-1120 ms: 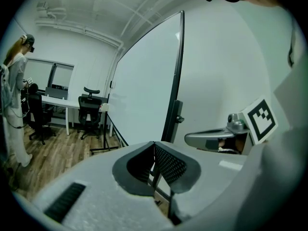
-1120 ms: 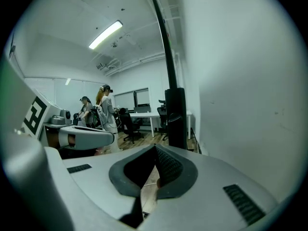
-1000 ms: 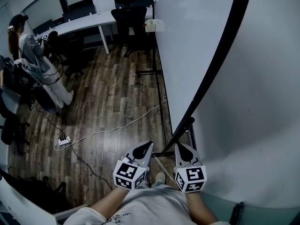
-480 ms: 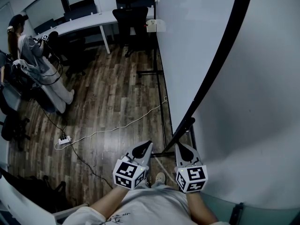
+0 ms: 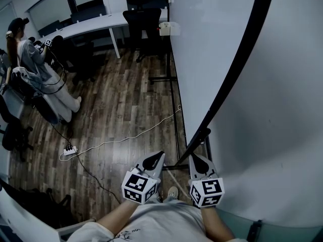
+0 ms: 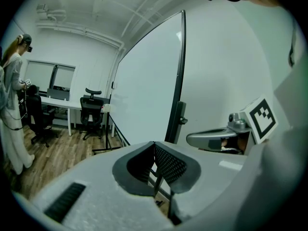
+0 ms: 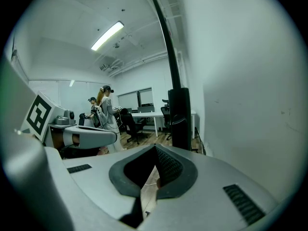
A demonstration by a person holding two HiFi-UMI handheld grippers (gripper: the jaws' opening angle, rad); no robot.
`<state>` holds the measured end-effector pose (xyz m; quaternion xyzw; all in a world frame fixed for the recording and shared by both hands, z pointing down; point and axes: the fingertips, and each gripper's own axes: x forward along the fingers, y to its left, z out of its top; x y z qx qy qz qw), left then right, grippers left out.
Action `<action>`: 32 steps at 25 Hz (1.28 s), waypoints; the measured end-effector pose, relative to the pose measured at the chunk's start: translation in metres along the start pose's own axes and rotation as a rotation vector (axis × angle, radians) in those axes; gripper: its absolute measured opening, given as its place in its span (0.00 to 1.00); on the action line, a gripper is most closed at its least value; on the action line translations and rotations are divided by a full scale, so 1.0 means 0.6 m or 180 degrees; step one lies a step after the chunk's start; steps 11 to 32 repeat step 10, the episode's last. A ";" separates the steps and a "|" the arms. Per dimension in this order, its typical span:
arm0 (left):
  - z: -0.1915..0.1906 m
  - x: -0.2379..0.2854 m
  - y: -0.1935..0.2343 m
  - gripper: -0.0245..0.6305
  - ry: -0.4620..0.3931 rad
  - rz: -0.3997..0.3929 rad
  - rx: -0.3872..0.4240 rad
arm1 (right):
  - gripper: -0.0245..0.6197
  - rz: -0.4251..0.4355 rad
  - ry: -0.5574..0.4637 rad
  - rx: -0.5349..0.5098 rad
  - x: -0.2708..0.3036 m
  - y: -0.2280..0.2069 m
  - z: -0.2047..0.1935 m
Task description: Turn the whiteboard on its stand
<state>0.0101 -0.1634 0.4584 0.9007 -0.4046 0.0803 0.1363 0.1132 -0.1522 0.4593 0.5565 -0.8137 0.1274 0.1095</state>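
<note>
Head view, looking steeply down. The whiteboard [image 5: 212, 59] stands upright on its black stand [image 5: 174, 102] on a wooden floor [image 5: 121, 95]. It fills the right of the picture, and its black frame edge [image 5: 237, 59] runs diagonally down towards the bottom centre. There the left hand-held gripper [image 5: 159, 158] and right hand-held gripper [image 5: 195, 159] sit side by side, close to the foot of that edge and in the same spots as a second ago. The top of the black edge now lies slightly further right in the picture. A white cable [image 5: 126, 137] crosses the floor to a power strip [image 5: 68, 150]. A person [image 5: 25, 54] stands far left by a long white table [image 5: 91, 24].

Left gripper view. The jaws meet at their tips with nothing between them. The whiteboard rises just ahead, and an office chair [image 6: 91, 112] stands beyond it.

Right gripper view. The jaws are fully closed and empty. The board's dark edge stands directly ahead, with a white surface to its right and a ceiling light [image 7: 107, 36] above.
</note>
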 end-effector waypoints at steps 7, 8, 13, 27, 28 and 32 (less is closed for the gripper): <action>0.003 0.002 0.006 0.05 -0.0016 0.0011 -0.0004 | 0.05 0.0030 0.0001 0.0008 0.006 0.003 0.001; 0.003 0.001 0.006 0.05 -0.0018 0.0012 -0.0005 | 0.05 0.0038 0.0002 0.0009 0.007 0.004 0.000; 0.001 0.000 0.006 0.05 -0.0019 0.0013 -0.0006 | 0.05 0.0052 0.0010 0.0009 0.007 0.008 -0.002; 0.001 0.000 0.006 0.05 -0.0019 0.0013 -0.0006 | 0.05 0.0052 0.0010 0.0009 0.007 0.008 -0.002; 0.001 0.000 0.006 0.05 -0.0019 0.0013 -0.0006 | 0.05 0.0052 0.0010 0.0009 0.007 0.008 -0.002; 0.001 0.000 0.006 0.05 -0.0019 0.0013 -0.0006 | 0.05 0.0052 0.0010 0.0009 0.007 0.008 -0.002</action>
